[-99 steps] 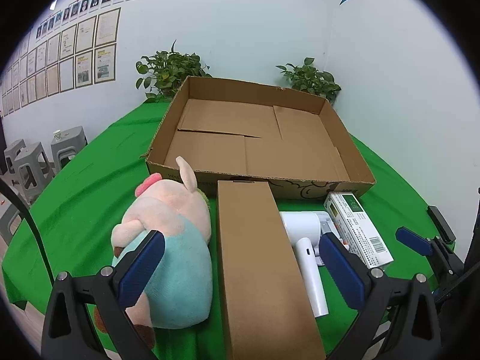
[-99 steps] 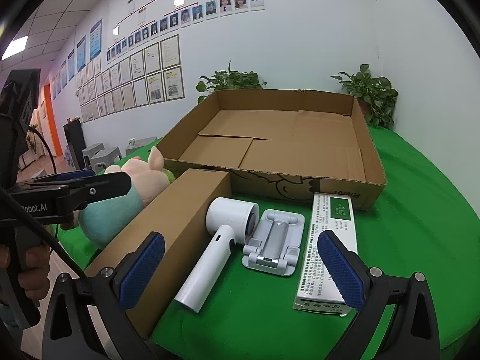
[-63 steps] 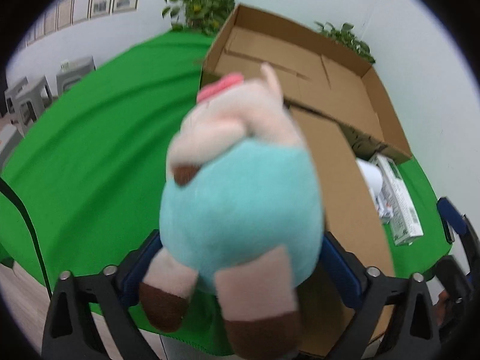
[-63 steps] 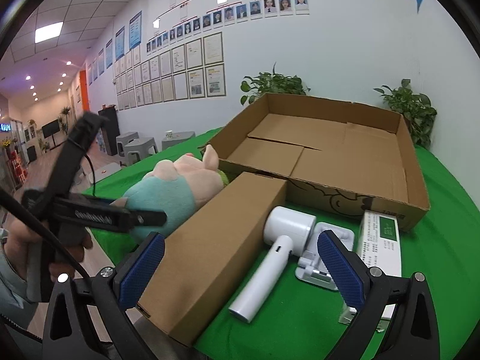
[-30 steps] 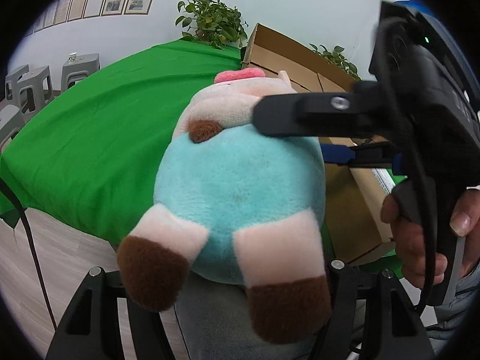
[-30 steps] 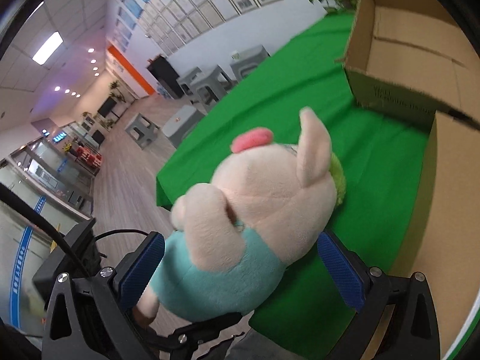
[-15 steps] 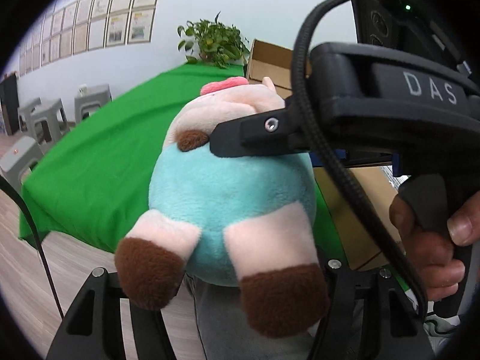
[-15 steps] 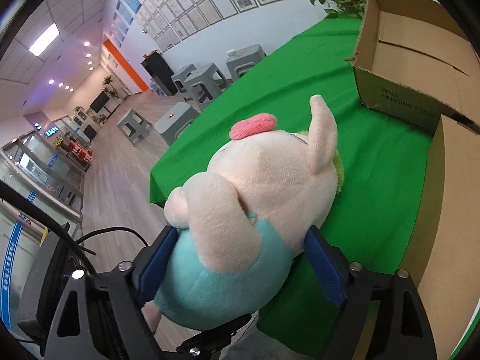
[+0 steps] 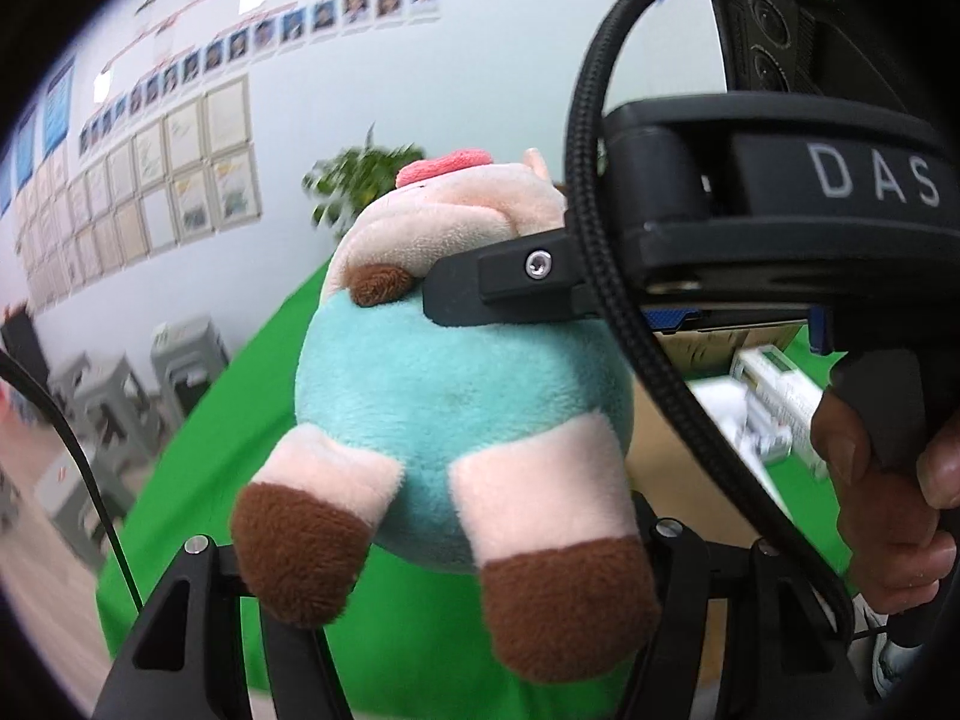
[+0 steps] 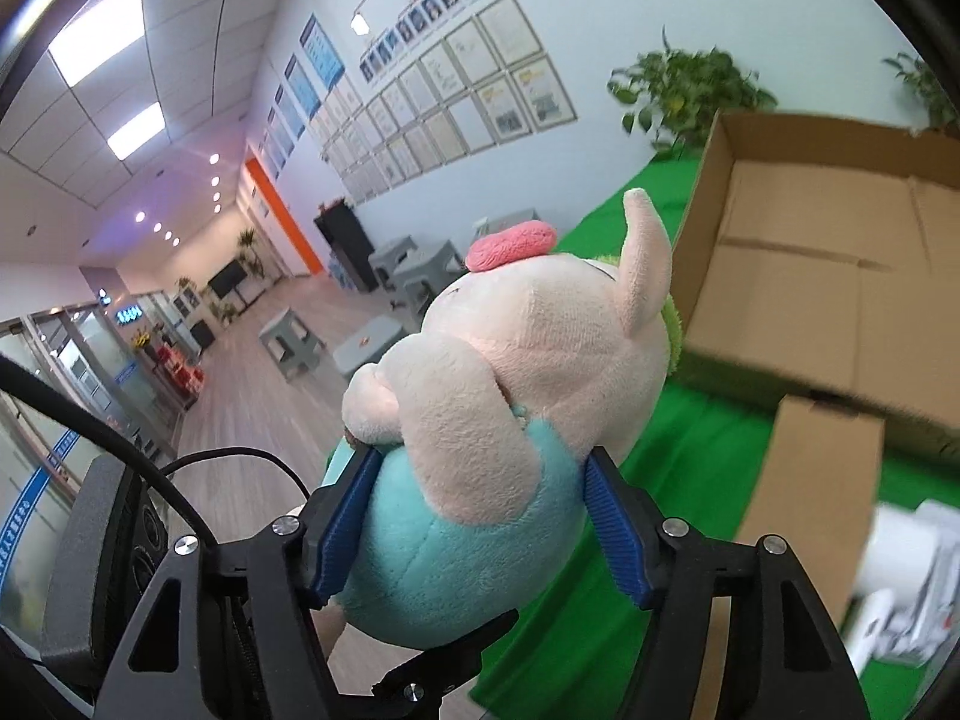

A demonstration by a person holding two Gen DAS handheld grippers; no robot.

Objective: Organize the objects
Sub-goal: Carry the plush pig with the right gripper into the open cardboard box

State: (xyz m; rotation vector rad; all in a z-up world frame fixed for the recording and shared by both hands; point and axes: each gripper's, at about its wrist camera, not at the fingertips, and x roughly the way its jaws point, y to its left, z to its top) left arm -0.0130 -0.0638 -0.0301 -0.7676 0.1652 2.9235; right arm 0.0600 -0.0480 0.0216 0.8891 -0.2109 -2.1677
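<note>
A plush pig (image 9: 462, 396) with a teal body, pink head and brown feet hangs in the air above the green table edge, feet toward the left wrist camera. My left gripper (image 9: 444, 516) is shut on its lower body, with the pads hidden behind the plush. In the right wrist view the pig (image 10: 516, 372) sits between my right gripper's (image 10: 480, 528) blue pads (image 10: 342, 522). Those jaws are closing, and both pads press into the teal belly. The right gripper's body (image 9: 750, 192) and the hand (image 9: 888, 516) holding it cross the left view.
An open, shallow cardboard box (image 10: 840, 276) lies on the green tablecloth (image 10: 690, 438) beyond the pig. A long brown carton (image 10: 804, 480), a white hair dryer (image 10: 894, 546) and a white packet (image 9: 774, 372) lie in front of it. Grey stools (image 10: 294, 348) stand on the floor at left.
The right jaws have narrowed from wide apart to pressing on the pig's body. Both grippers and the pig have risen, and more wall and ceiling show.
</note>
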